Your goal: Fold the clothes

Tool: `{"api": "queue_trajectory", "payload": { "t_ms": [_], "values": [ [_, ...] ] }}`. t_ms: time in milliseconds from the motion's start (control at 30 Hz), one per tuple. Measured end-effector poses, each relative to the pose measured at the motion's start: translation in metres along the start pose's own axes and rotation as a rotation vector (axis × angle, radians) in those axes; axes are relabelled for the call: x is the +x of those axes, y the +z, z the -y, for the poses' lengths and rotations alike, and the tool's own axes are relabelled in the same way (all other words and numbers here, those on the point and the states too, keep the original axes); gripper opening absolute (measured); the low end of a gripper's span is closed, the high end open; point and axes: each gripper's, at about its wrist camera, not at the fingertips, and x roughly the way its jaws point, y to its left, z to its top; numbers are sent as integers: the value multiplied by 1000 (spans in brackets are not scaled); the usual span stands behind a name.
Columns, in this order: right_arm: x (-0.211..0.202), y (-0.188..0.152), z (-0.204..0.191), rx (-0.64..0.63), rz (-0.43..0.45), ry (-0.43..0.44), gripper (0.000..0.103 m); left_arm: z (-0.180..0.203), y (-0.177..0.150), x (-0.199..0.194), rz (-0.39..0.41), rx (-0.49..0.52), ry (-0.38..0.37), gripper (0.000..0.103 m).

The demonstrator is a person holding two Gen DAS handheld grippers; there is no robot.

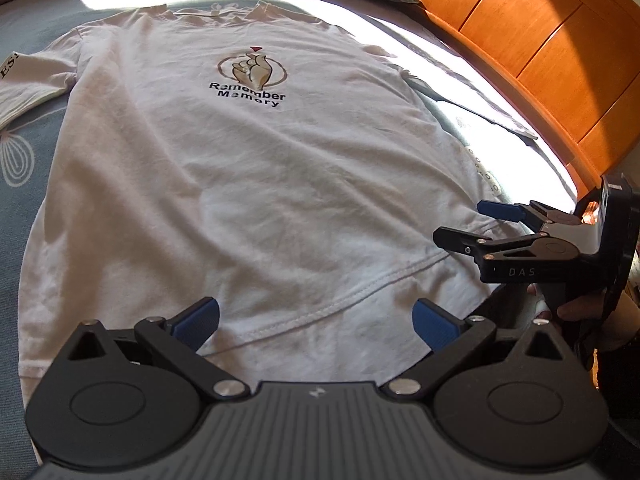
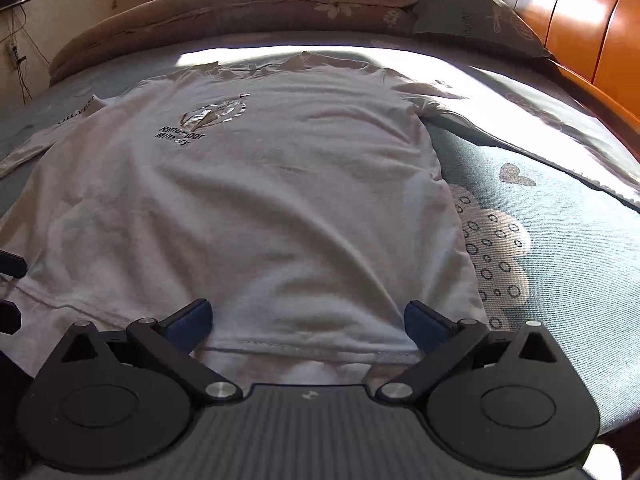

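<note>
While the white T-shirt (image 1: 248,184) lies flat, left gripper (image 1: 316,322) and right gripper (image 2: 308,320) hover at six o'clock over its hem, tongs wide.

You have a blue patterned bedsheet (image 2: 560,216) under everything; at its far end lies a brown quilt (image 2: 240,12), a grey-green pillow (image 2: 472,20) beside that, and an orange wooden headboard (image 1: 540,40) along the sheet's right edge
</note>
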Motion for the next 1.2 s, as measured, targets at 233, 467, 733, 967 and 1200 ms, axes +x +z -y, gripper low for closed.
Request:
{"api": "queue_trajectory", "payload": {
  "t_ms": [233,467,733,967,1200],
  "values": [
    [-1,-7,-2,8,54,-17,103,14,47,20,69,103,-13,102],
    [-2,-11,-3,8,77,-19,103,12,18,40,55,81,-46,102],
    [0,-10,-6,19,82,-40,103,-39,25,-21,95,-86,-104,102],
    [1,-6,-7,25,62,-48,103,-147,30,-68,309,-426,-98,102],
    [3,10,-9,52,-20,-46,103,-226,10,-51,447,-787,-219,102]
  ]
}}
